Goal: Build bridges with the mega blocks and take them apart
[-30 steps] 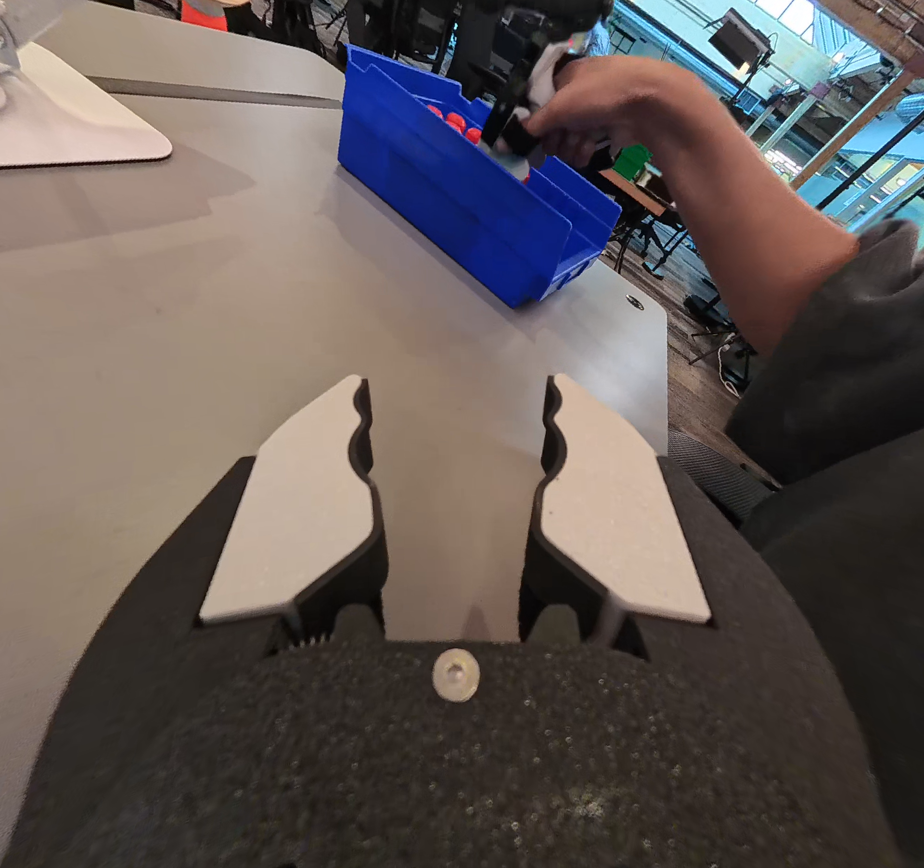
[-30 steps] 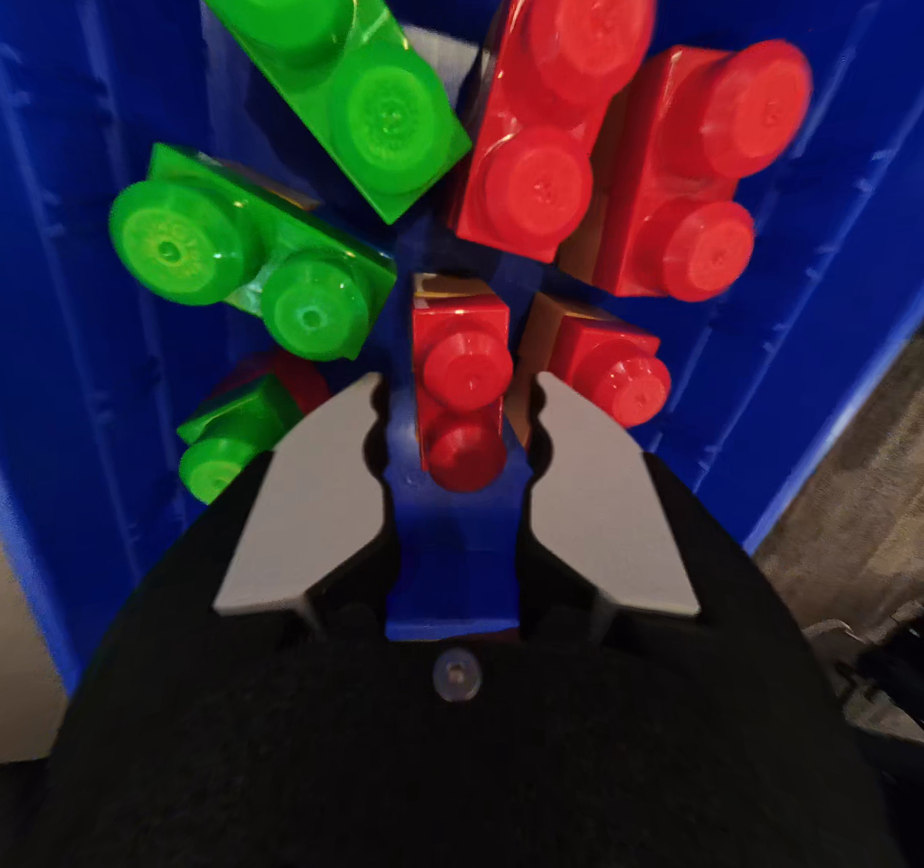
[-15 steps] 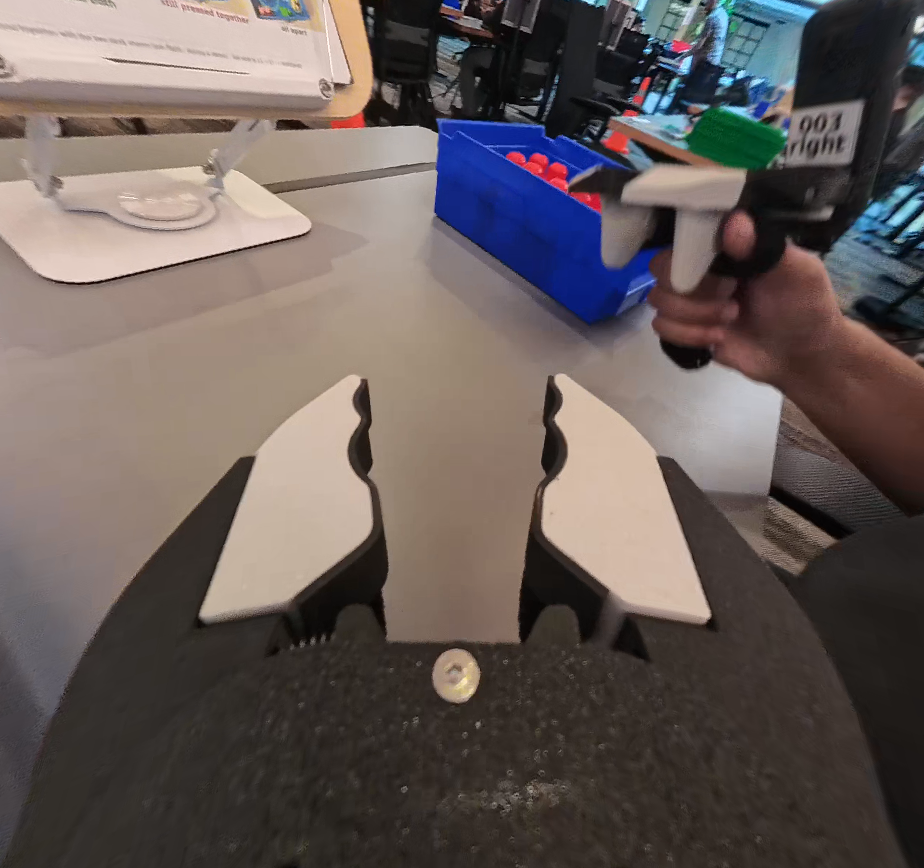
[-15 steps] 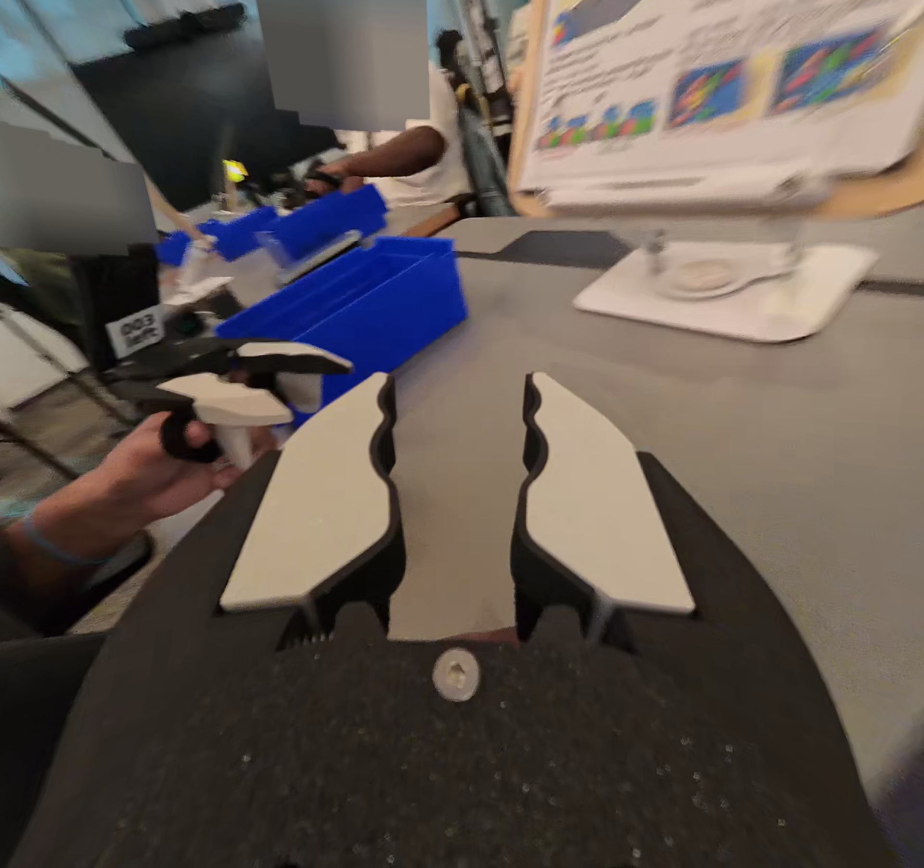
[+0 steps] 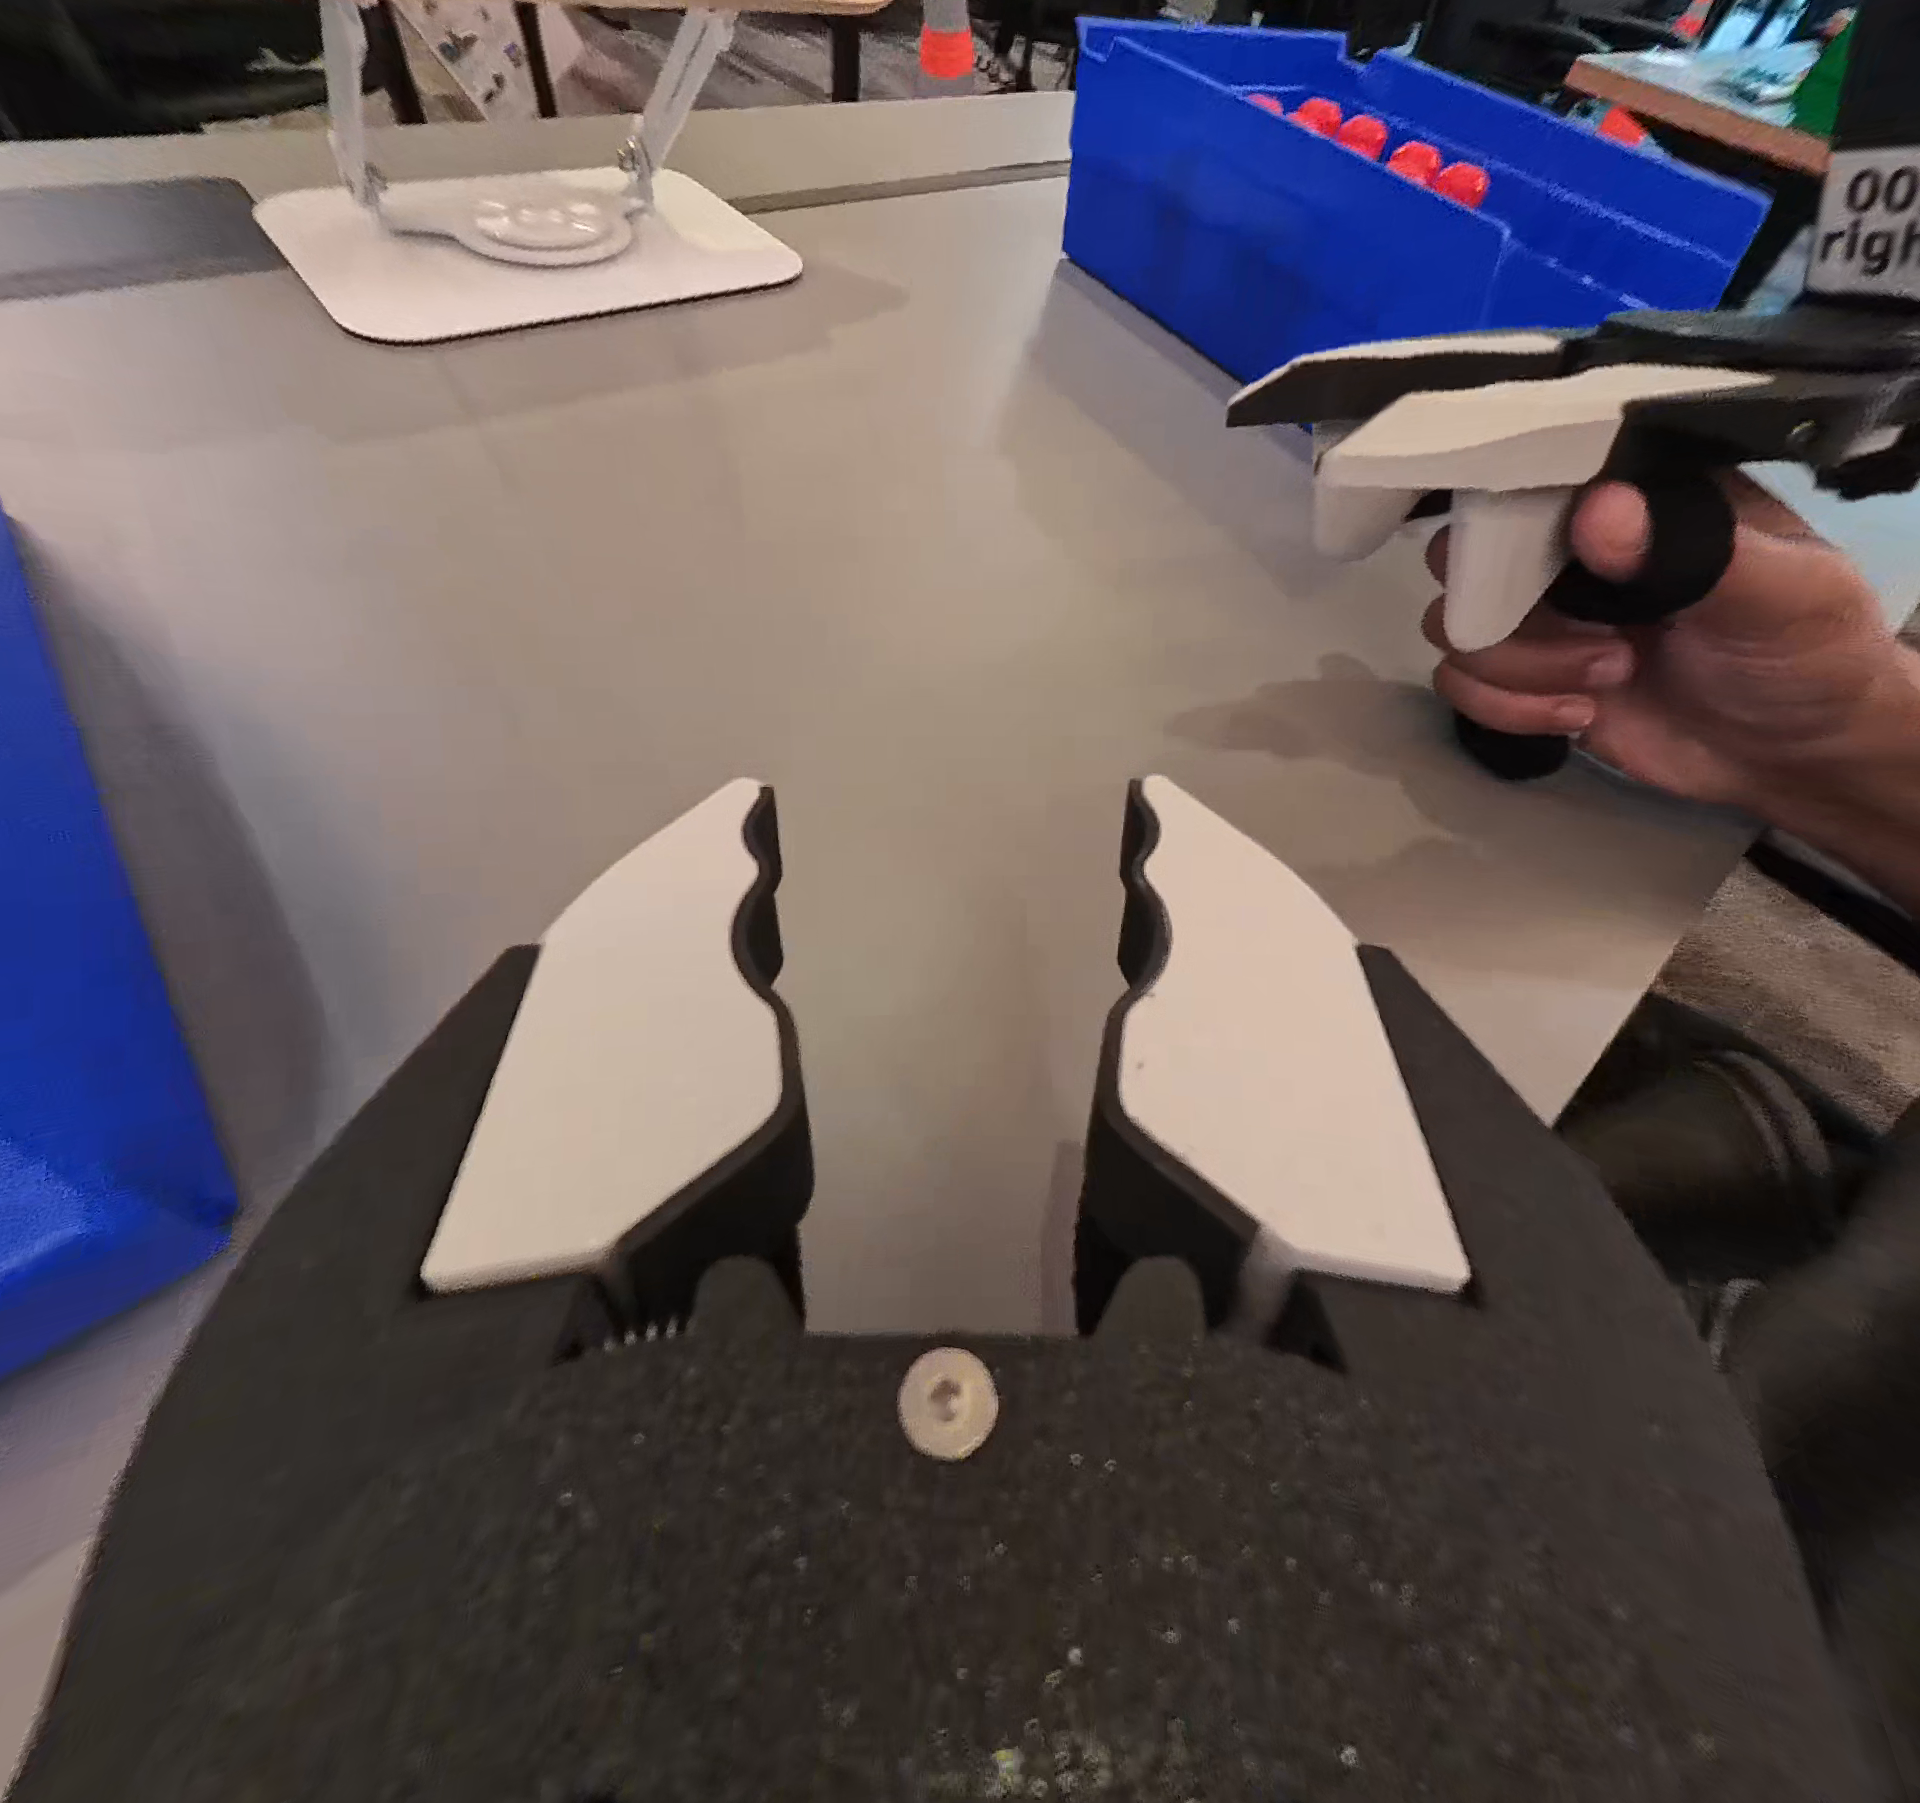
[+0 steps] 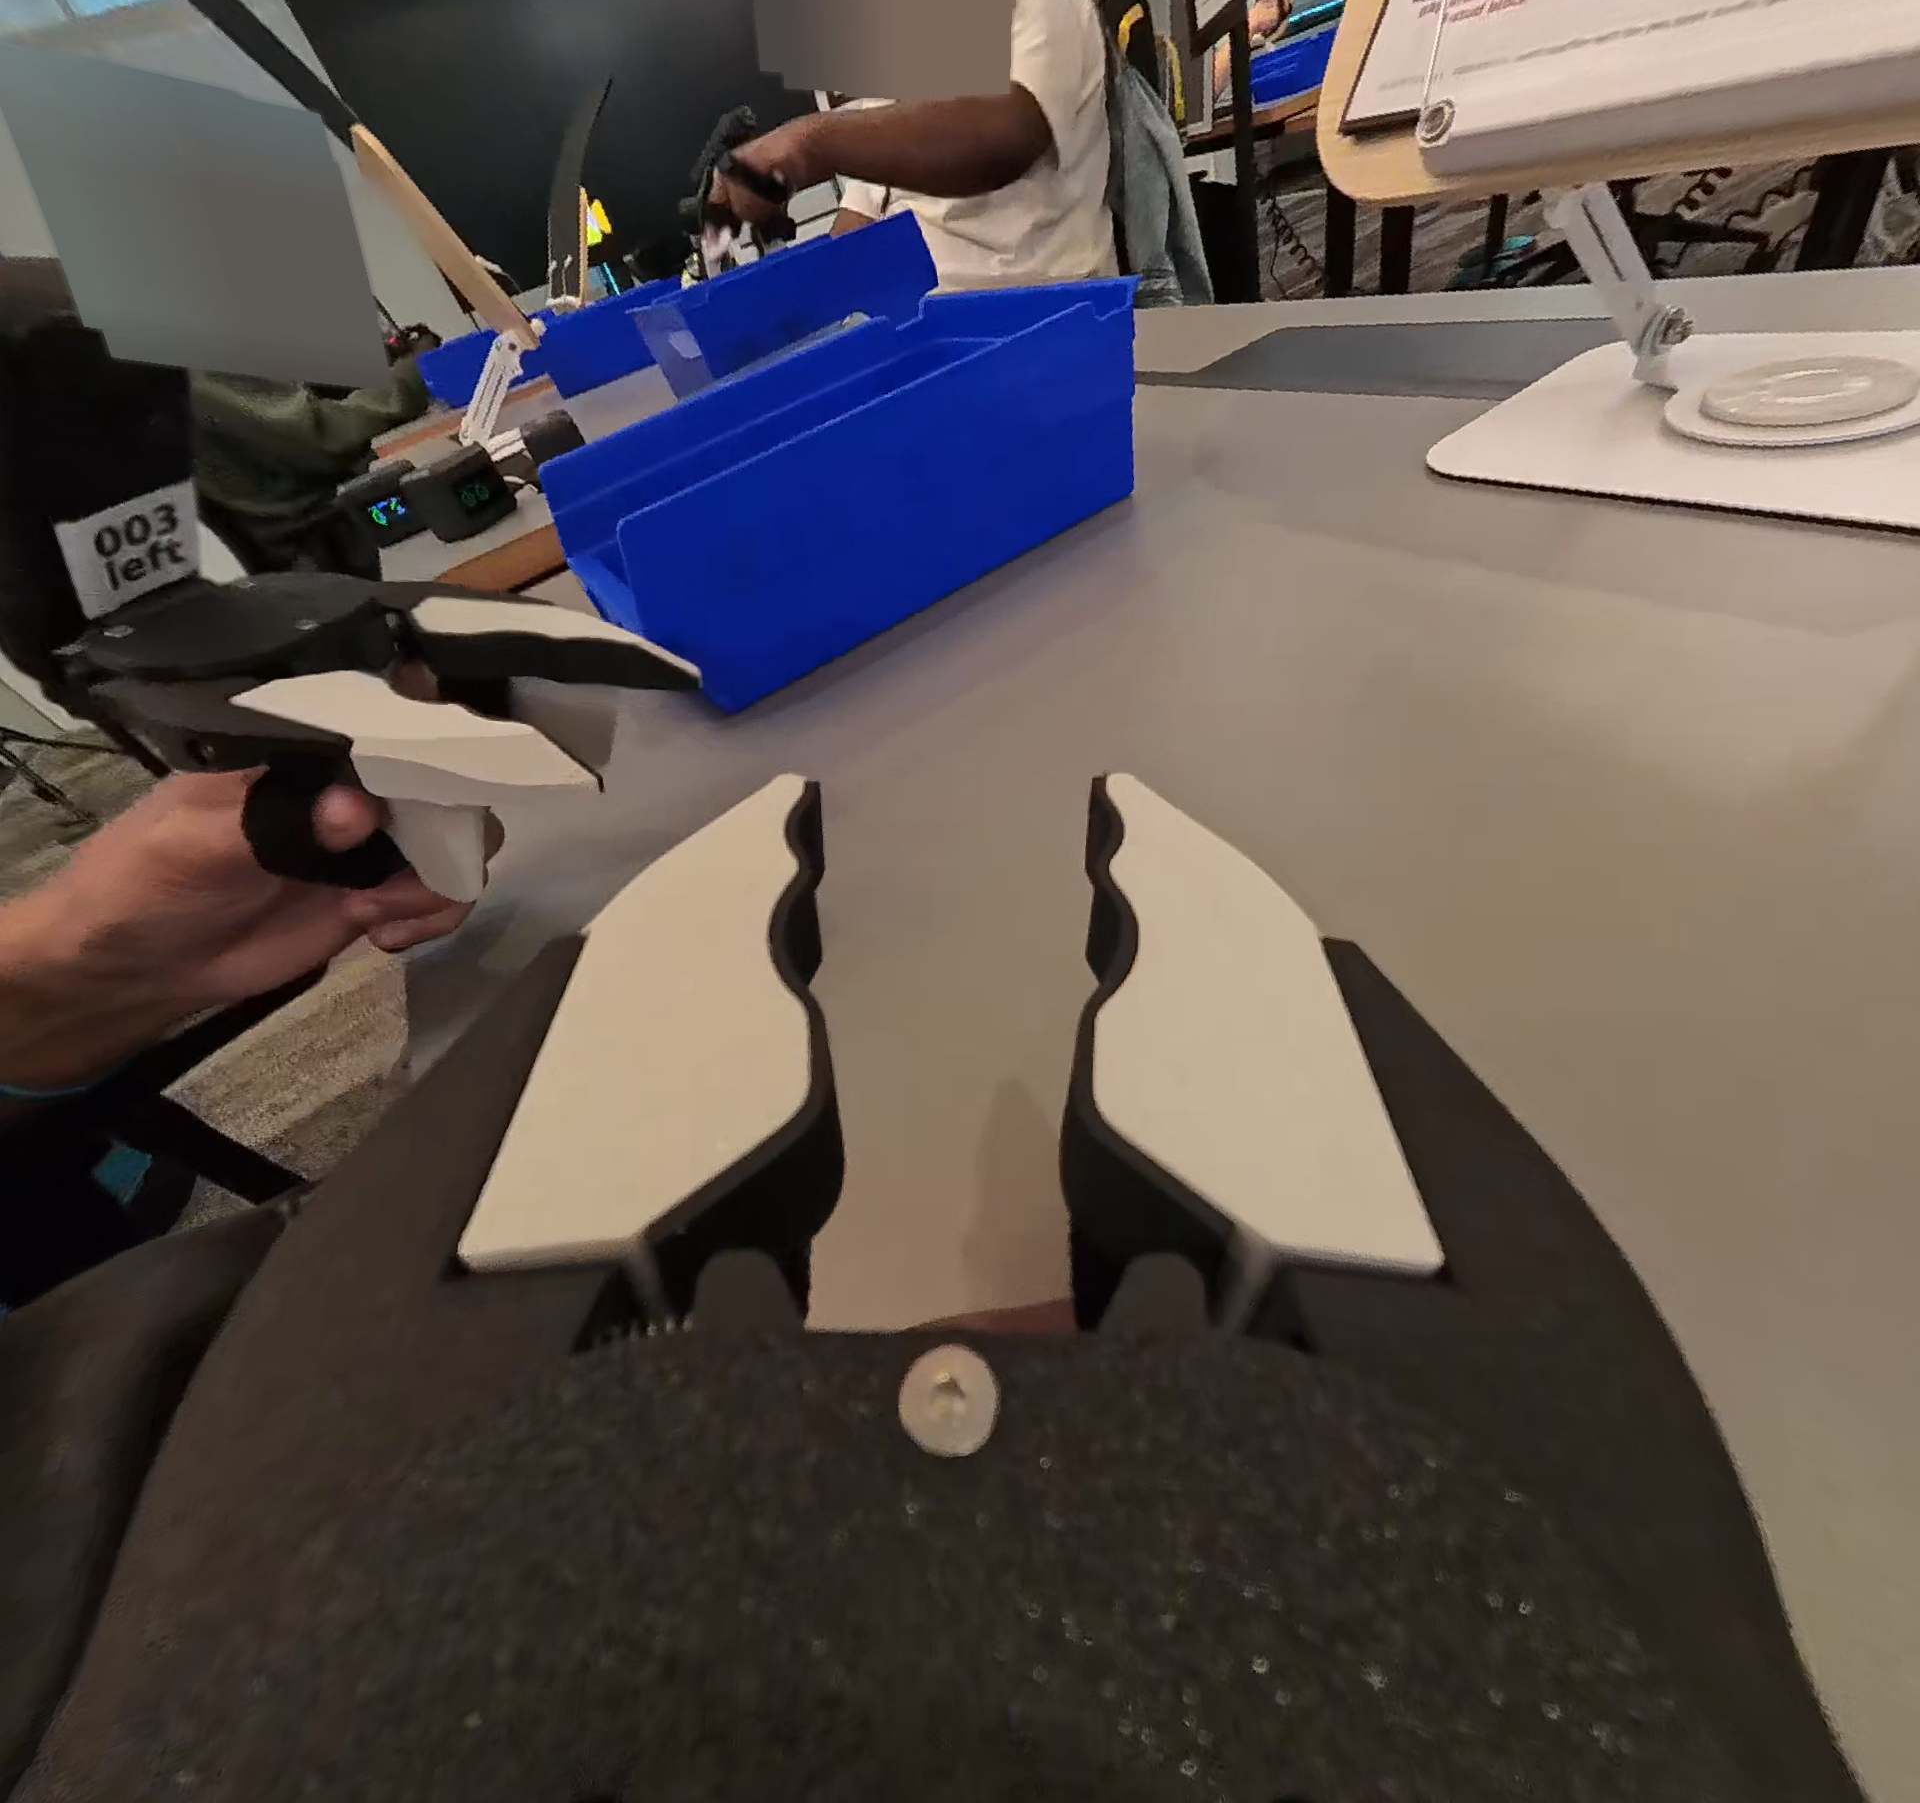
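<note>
Left wrist view: left gripper (image 5: 951,880) spread wide, empty, hovering over bare grey table (image 5: 644,548); likely idle start pose. Right gripper (image 5: 1320,423) at right, side-on, gap between fingers, nothing held. Red blocks (image 5: 1361,138) in blue bin (image 5: 1299,247) far right; only tops show. Second bin (image 5: 94,974) cut off at left.

Right wrist view: right gripper (image 6: 951,870) wide, empty, above table. Left gripper (image 6: 561,714) at left. Bin (image 6: 852,496) interior hidden behind wall. Stand (image 6: 1714,434) holds sheet, cropped.

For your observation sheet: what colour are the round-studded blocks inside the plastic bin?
Red: the round-studded blocks in the blue plastic bin, clearest in the left wrist view.
</note>
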Tool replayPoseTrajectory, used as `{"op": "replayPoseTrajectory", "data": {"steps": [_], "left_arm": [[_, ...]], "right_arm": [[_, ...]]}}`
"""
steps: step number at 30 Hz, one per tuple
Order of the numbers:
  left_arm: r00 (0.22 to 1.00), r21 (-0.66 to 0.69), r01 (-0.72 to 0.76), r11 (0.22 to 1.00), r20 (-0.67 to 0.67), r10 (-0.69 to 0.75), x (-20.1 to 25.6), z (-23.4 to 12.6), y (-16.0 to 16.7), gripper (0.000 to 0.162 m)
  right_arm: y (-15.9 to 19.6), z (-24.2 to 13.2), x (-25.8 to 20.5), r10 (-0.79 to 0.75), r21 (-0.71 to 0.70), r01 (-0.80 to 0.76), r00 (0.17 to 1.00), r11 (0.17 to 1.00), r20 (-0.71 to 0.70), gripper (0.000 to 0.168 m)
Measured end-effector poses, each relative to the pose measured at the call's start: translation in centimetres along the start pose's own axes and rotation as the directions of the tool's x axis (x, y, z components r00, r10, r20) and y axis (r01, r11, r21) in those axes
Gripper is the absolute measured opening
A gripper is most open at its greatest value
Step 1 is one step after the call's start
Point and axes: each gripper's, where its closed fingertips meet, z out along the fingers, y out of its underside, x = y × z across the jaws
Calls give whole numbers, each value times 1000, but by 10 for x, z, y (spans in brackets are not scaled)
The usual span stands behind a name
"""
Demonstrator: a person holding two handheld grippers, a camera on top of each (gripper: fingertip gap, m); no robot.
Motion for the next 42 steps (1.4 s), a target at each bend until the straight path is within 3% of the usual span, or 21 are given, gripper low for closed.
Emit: {"op": "replayPoseTrajectory", "data": {"steps": [6, 9, 14, 19, 25, 28, 33, 34, 39, 42], "left_arm": [[997, -26, -32, 999, 74, 34, -23, -32, -17, 65], [970, -109, -53, 993, 229, 77, -79, -77, -27, 65], [876, -367, 128, 921, 477, 69, -190, -133, -19, 67], [796, -495, 348, 796, 604, 27, -240, -119, 12, 79], [642, -363, 538, 760, 761, -91, -258, -118, 21, 72], [597, -360, 584, 728, 798, -84, -267, -121, 26, 79], [586, -380, 653, 655, 802, -119, -270, -106, 39, 81], [584, -395, 660, 639, 805, -105, -271, -105, 43, 87], [591, -443, 667, 600, 805, -62, -276, -101, 57, 55], [643, -481, 628, 611, 764, -59, -270, -93, 54, 55]], "right_arm": [[-1, -2, -2, -14, -4, 14, 1000, 1000, -2, 47], [-2, -3, -2, -43, -10, 43, 999, 999, 1, 47], [-3, 0, 0, -17, -14, 17, 999, 1000, 32, 46], [-1, 5, -2, 55, -24, -53, 994, 998, 98, 46], [-5, 2, 2, 145, -5, -146, 976, 989, 160, 44], [-7, 0, 7, 203, 1, -207, 958, 978, 201, 44], [-16, -9, 20, 346, 35, -367, 900, 929, 265, 42], [-17, -11, 22, 360, 45, -385, 893, 922, 269, 41], [-16, -11, 22, 349, 39, -371, 900, 928, 262, 39], [-12, -6, 16, 317, 15, -331, 914, 943, 254, 39]]}}
